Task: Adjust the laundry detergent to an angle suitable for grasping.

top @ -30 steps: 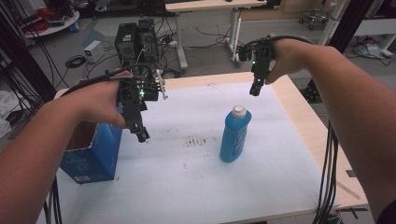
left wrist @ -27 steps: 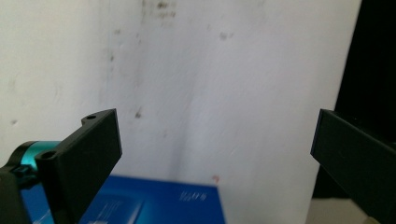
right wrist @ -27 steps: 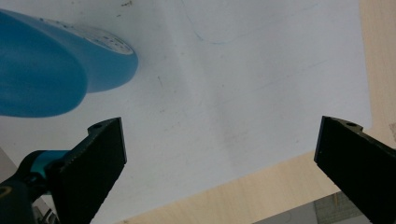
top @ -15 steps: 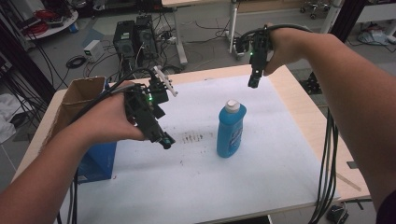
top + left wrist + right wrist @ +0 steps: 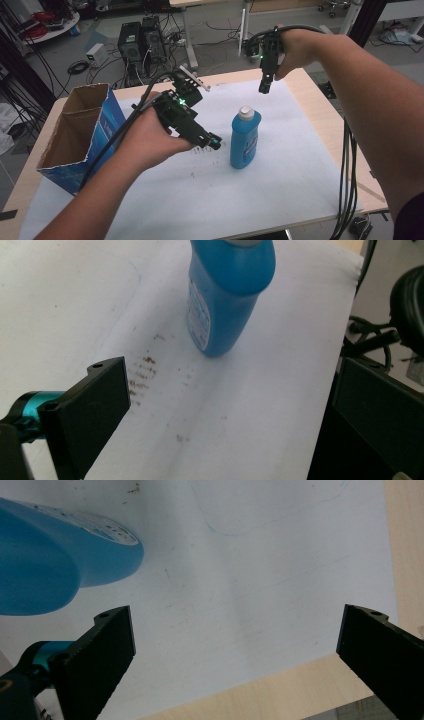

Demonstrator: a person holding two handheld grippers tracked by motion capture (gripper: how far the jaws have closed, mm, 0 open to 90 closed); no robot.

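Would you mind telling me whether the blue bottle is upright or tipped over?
Upright: the bottle stands on its base on the white sheet, cap up.

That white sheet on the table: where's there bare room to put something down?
The widest free patch of the white sheet is its near part, in front of the blue bottle. The strip right of the bottle is bare too. It is crowded in the middle, where the left claw hovers beside the bottle, and at the left edge by the open cardboard box.

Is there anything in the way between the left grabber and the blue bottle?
Nothing visible. The left gripper is open beside the upright blue bottle, and between them lies only white paper with a few brown smudges. The open cardboard box stands behind the hand.
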